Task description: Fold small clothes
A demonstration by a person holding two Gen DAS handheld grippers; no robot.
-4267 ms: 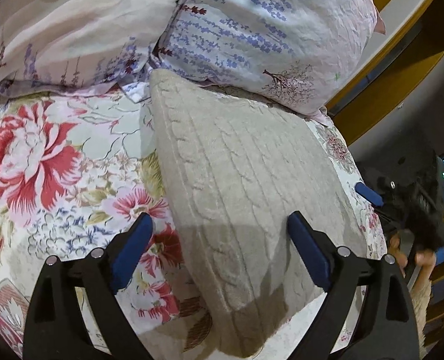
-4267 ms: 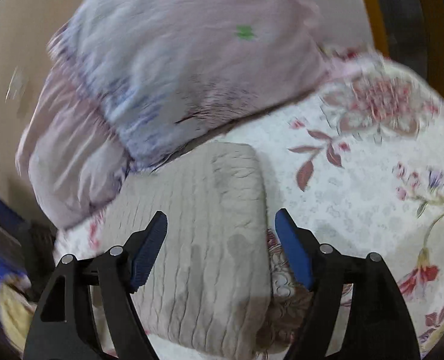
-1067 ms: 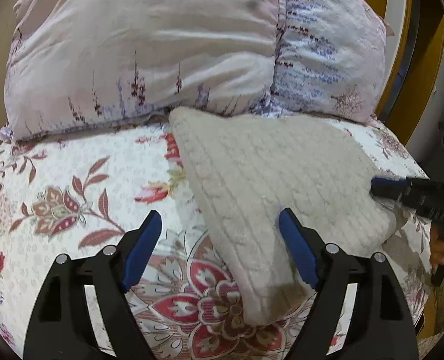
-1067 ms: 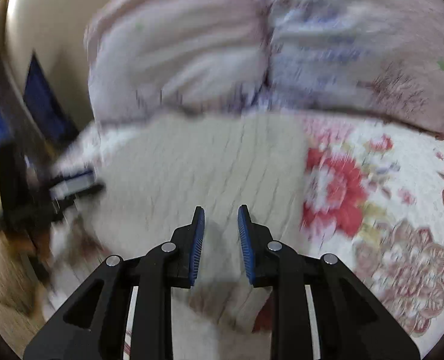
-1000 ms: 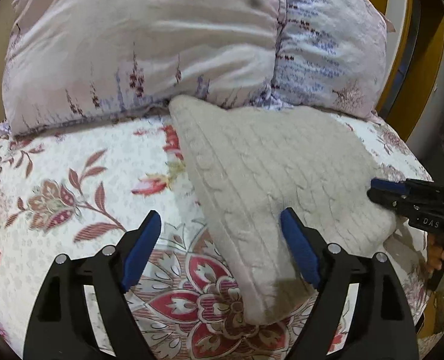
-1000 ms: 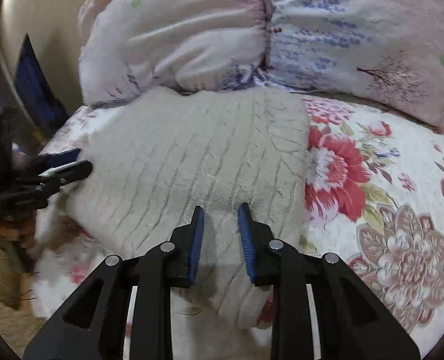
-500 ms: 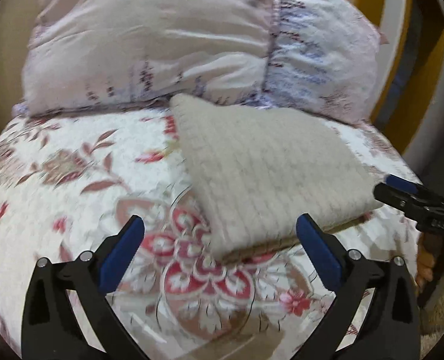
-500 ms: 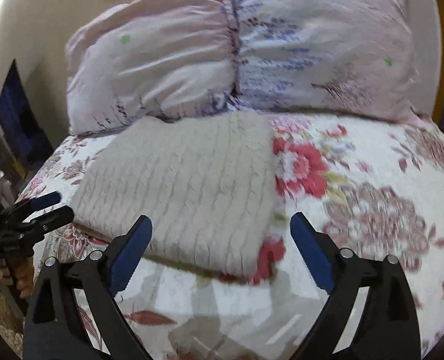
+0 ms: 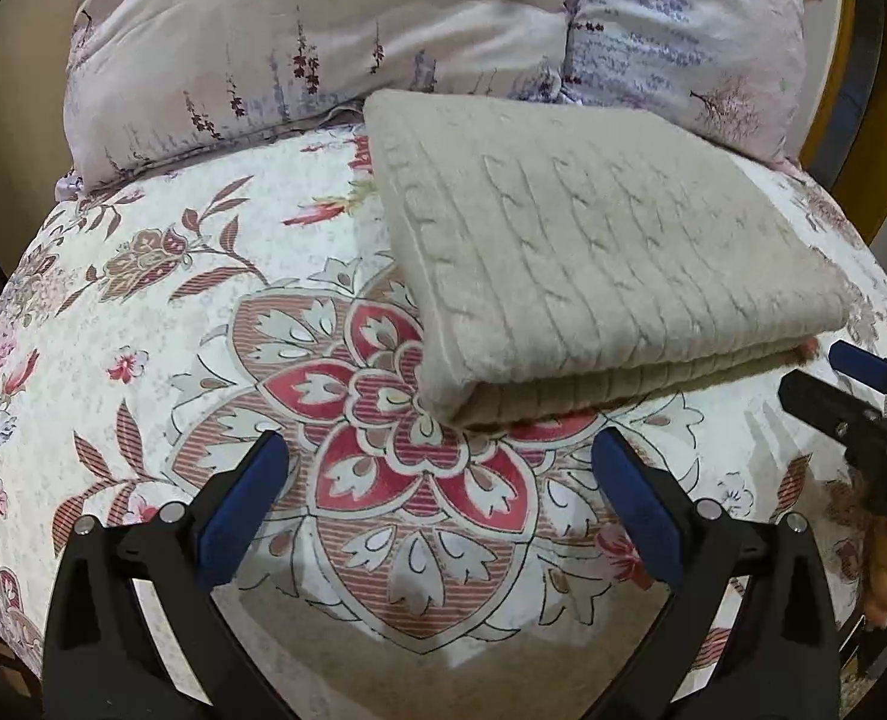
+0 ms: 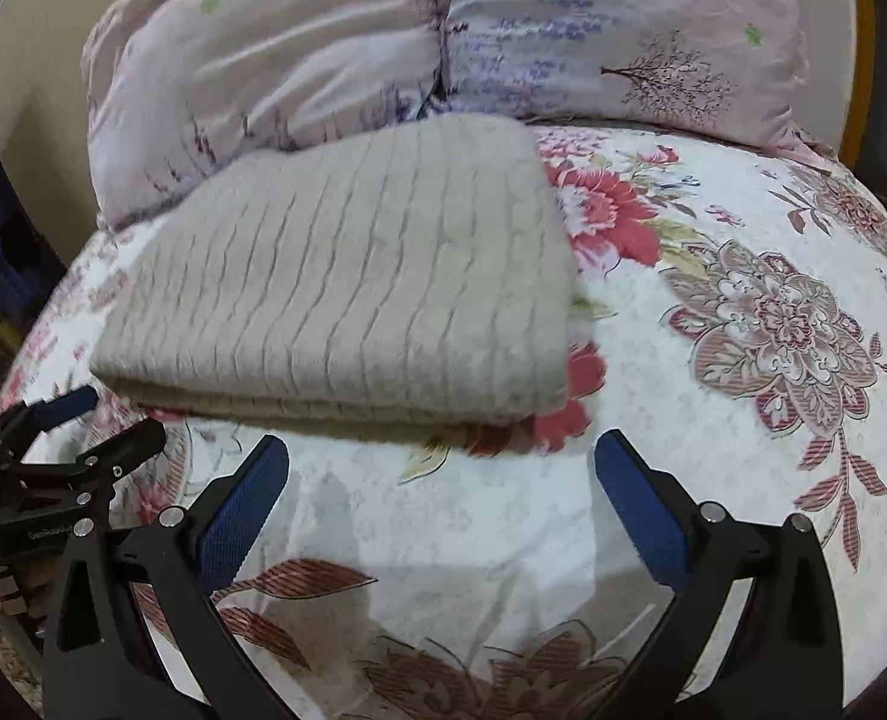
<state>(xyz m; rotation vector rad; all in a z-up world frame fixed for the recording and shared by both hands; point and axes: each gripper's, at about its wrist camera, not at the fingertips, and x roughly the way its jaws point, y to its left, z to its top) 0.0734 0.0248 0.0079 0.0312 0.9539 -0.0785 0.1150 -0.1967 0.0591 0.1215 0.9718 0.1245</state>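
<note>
A beige cable-knit sweater (image 9: 593,252) lies folded into a thick rectangle on the floral bed sheet (image 9: 203,324), its far edge against the pillows. It also shows in the right wrist view (image 10: 347,294). My left gripper (image 9: 443,480) is open and empty, low over the sheet just in front of the sweater's near folded edge. My right gripper (image 10: 440,486) is open and empty, also in front of the sweater and apart from it. Each gripper shows in the other's view, the right one at the right edge (image 9: 863,396) and the left one at the left edge (image 10: 71,432).
Two pale floral pillows (image 9: 323,42) lean at the head of the bed behind the sweater, also in the right wrist view (image 10: 563,30). A yellow wooden frame (image 9: 833,90) stands at the right. The bed's edge drops off at the sides.
My right gripper has opened and let go of the sweater. Both grippers have pulled back toward the near side, and the folded sweater now lies flat on the sheet.
</note>
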